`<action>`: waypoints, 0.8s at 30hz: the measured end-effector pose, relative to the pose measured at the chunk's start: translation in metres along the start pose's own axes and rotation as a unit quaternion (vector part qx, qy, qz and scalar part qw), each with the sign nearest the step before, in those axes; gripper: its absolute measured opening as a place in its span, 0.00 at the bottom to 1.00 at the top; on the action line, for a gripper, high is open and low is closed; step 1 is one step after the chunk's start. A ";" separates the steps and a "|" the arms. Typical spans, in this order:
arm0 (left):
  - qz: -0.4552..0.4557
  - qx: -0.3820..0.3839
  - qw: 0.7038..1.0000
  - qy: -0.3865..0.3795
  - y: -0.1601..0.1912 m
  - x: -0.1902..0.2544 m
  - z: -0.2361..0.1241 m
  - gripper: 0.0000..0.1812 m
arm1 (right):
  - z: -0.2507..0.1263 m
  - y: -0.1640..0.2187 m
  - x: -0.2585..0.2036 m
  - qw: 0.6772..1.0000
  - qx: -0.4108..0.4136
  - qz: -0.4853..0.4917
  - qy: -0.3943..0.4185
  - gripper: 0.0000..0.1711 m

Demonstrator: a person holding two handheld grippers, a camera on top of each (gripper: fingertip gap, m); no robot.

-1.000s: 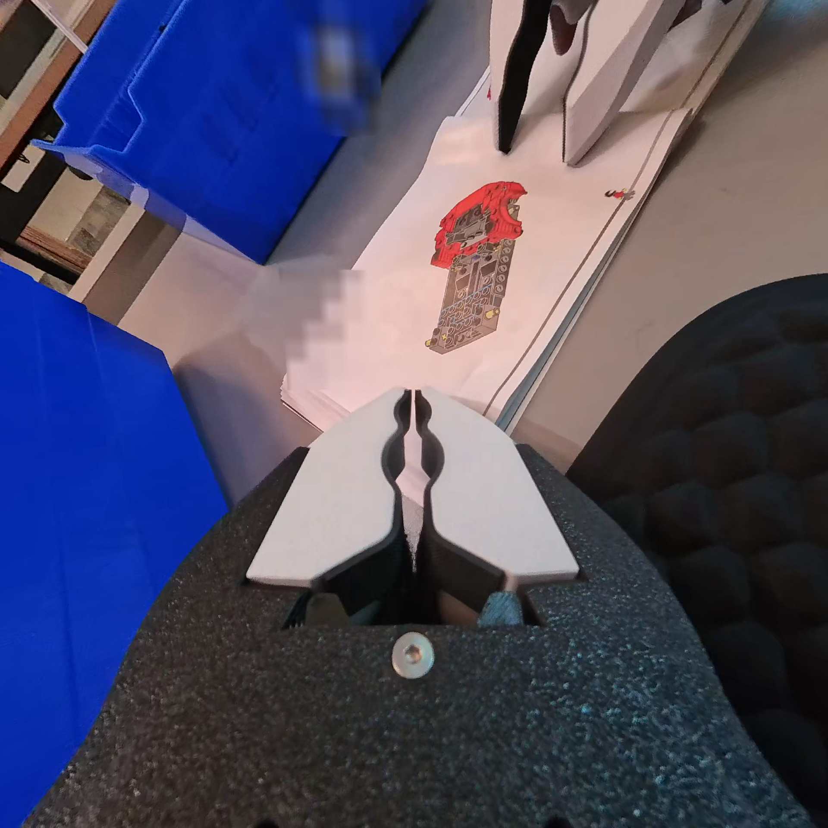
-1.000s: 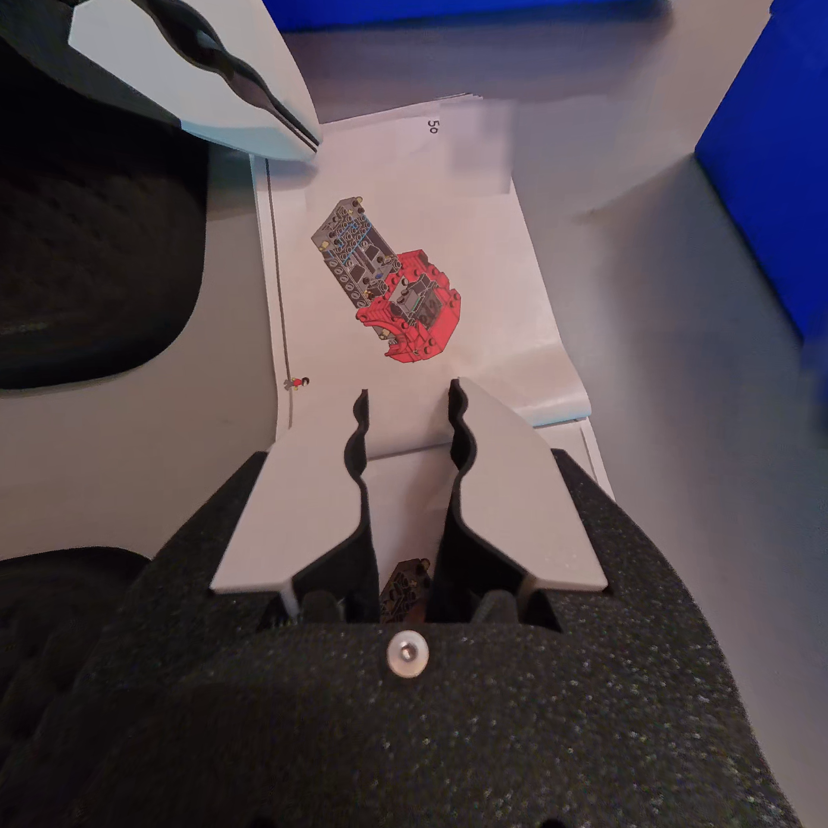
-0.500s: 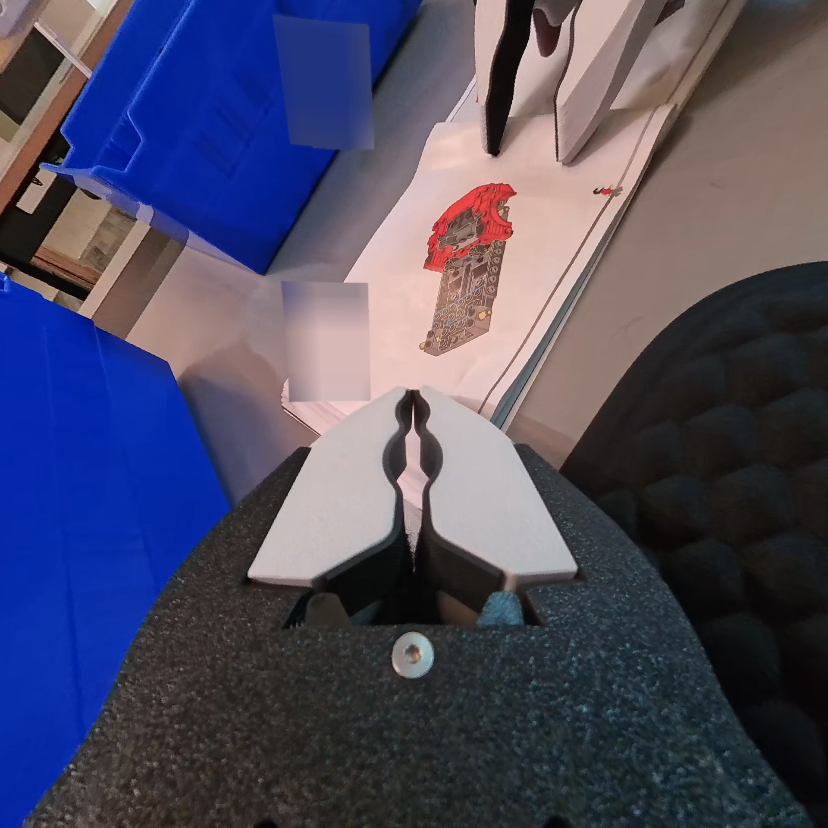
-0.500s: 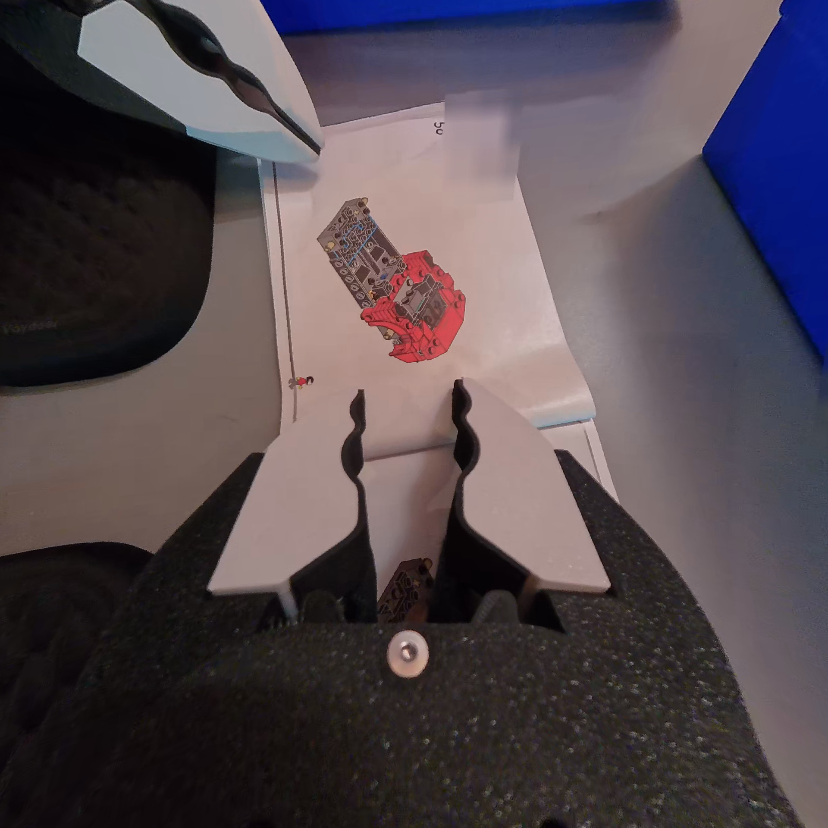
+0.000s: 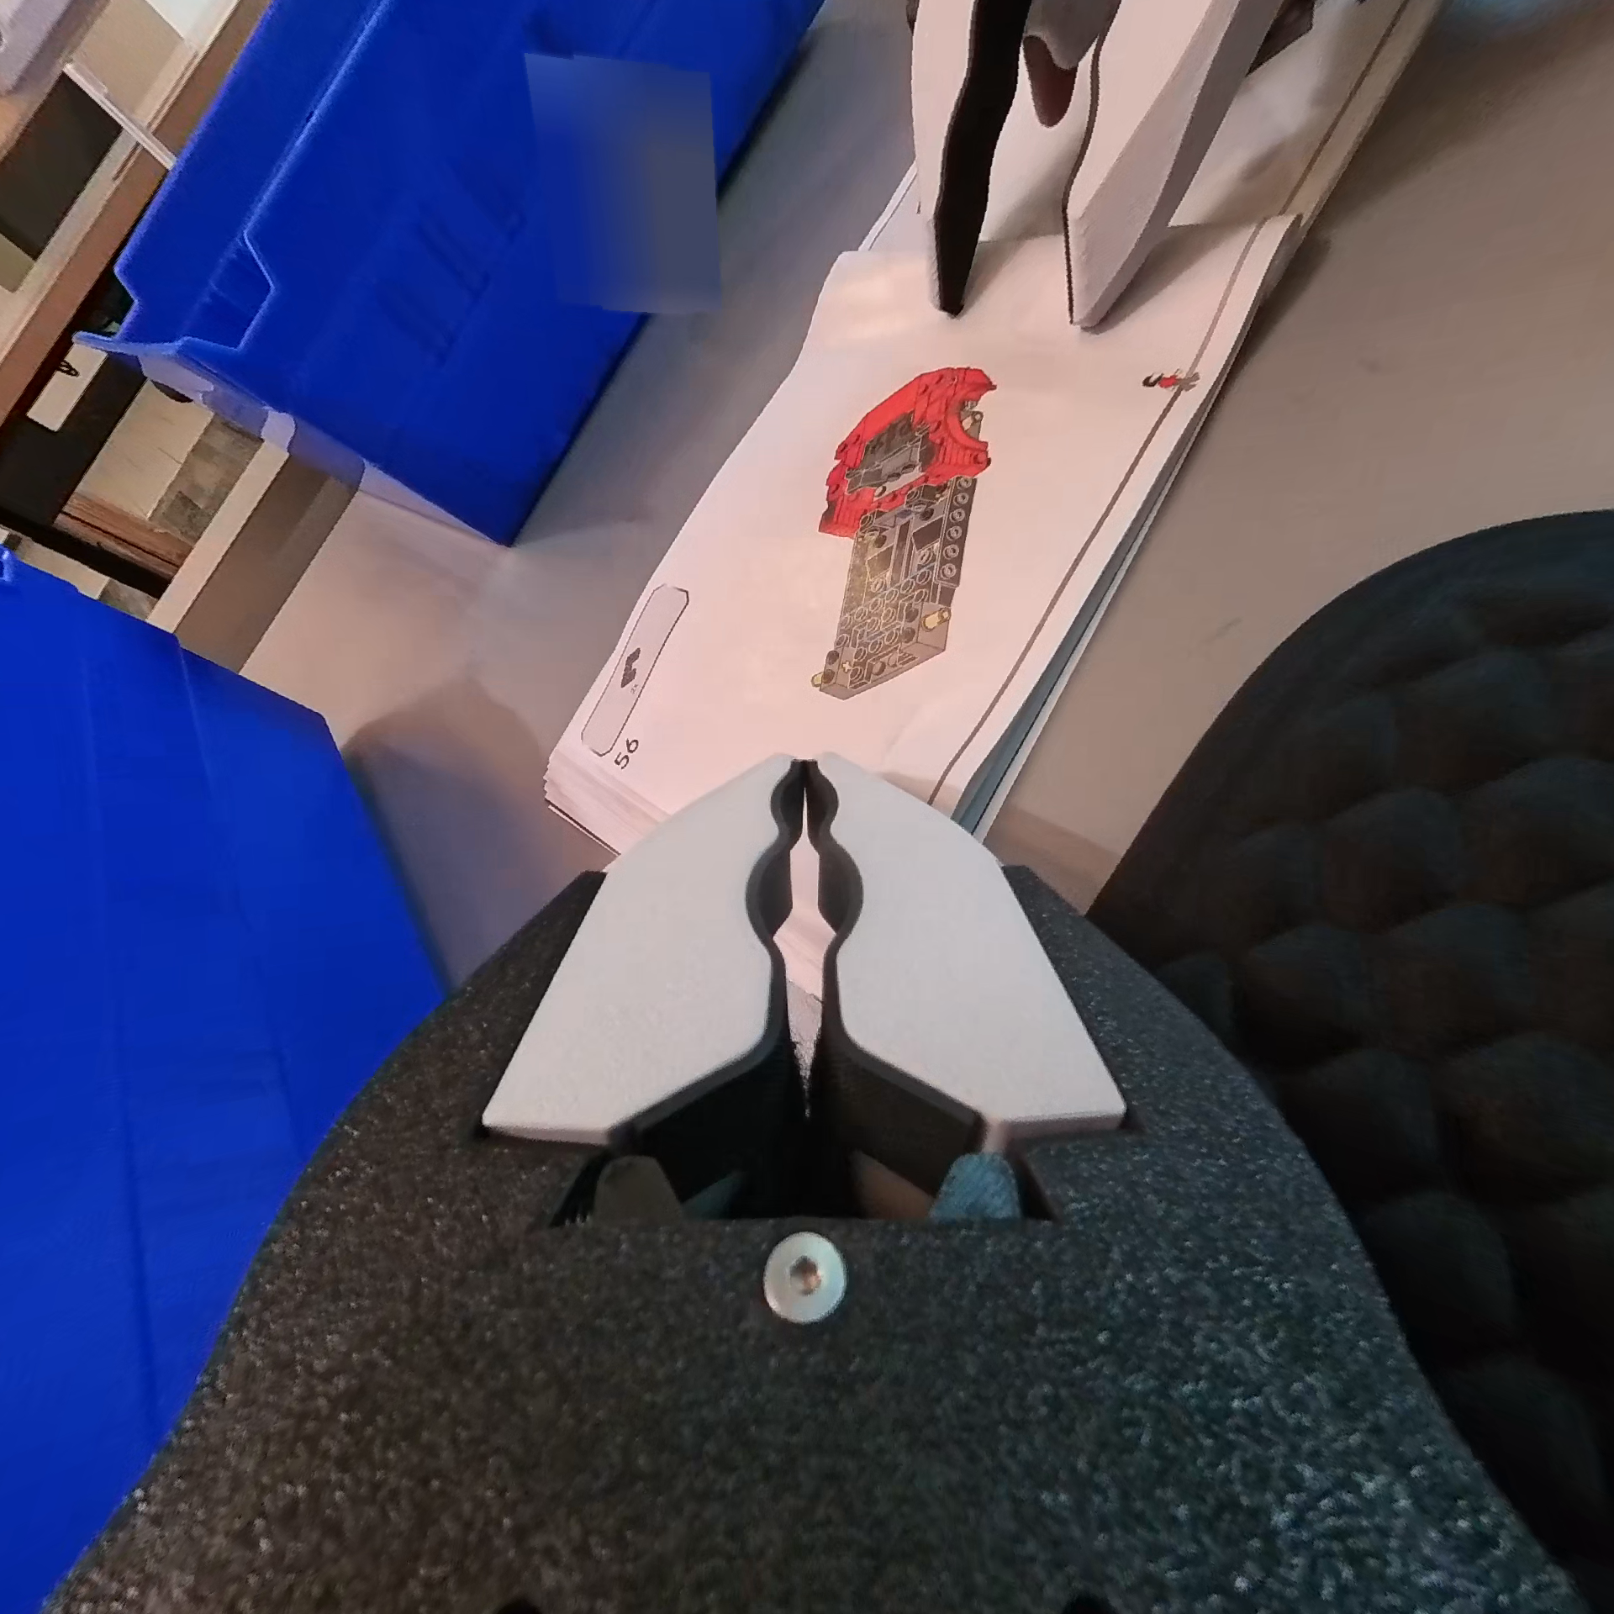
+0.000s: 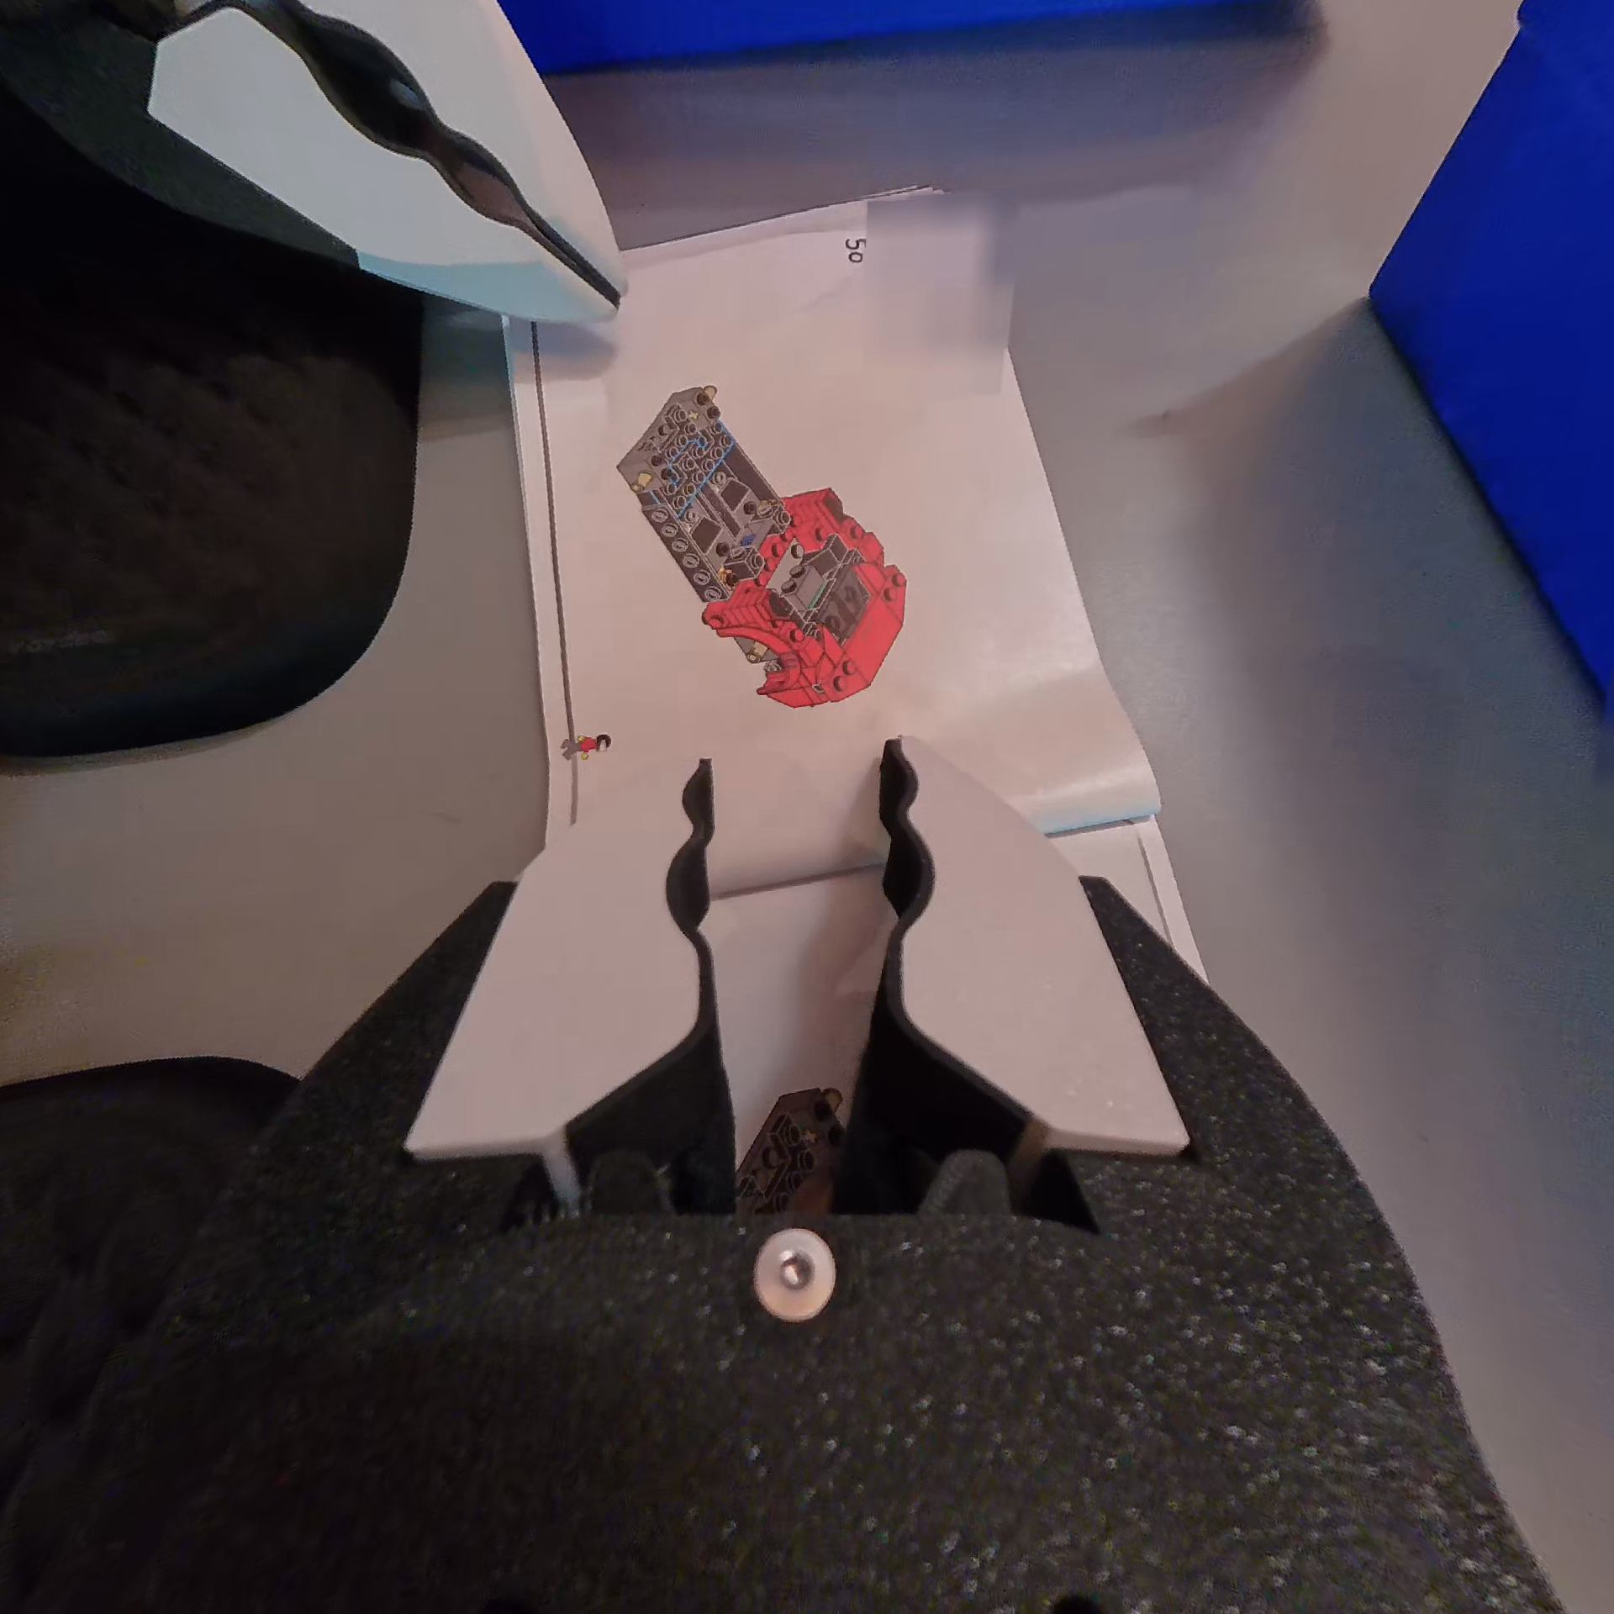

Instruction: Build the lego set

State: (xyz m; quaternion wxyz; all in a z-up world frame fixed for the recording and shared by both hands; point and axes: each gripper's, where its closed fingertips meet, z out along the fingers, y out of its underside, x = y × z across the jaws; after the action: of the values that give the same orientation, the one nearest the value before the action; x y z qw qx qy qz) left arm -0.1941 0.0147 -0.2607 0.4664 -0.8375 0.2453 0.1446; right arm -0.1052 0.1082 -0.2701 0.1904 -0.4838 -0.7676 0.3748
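Little is shifting since a second ago — the left tongs are easing back slightly, so more of the near page corner is showing, while the right tongs are hardly moving. The instruction booklet is lying open on the grey counter, its top page showing a printed red-and-grey model and curling up at the far edge. The left tongs are hovering over the booklet's near corner with tips together, nothing between them. The right tongs are hanging over the opposite end, tips apart and empty. A black padded mat is lying just beside the booklet; blue bins are standing on the other side.
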 end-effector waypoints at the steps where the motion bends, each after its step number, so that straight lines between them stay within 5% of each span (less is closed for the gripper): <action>1: 0.000 0.000 1.000 0.000 0.000 0.000 0.000 0.00 | 0.000 0.000 0.000 1.000 0.000 0.000 0.000 0.22; 24: 0.017 -0.001 1.000 -0.011 0.000 0.000 -0.001 0.00 | 0.000 0.001 0.001 1.000 -0.002 -0.002 0.006 0.21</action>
State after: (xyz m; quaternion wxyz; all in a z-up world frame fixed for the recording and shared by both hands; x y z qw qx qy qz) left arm -0.1944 0.0135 -0.2602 0.4655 -0.8321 0.2539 0.1624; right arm -0.1055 0.1092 -0.2706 0.1946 -0.4848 -0.7679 0.3706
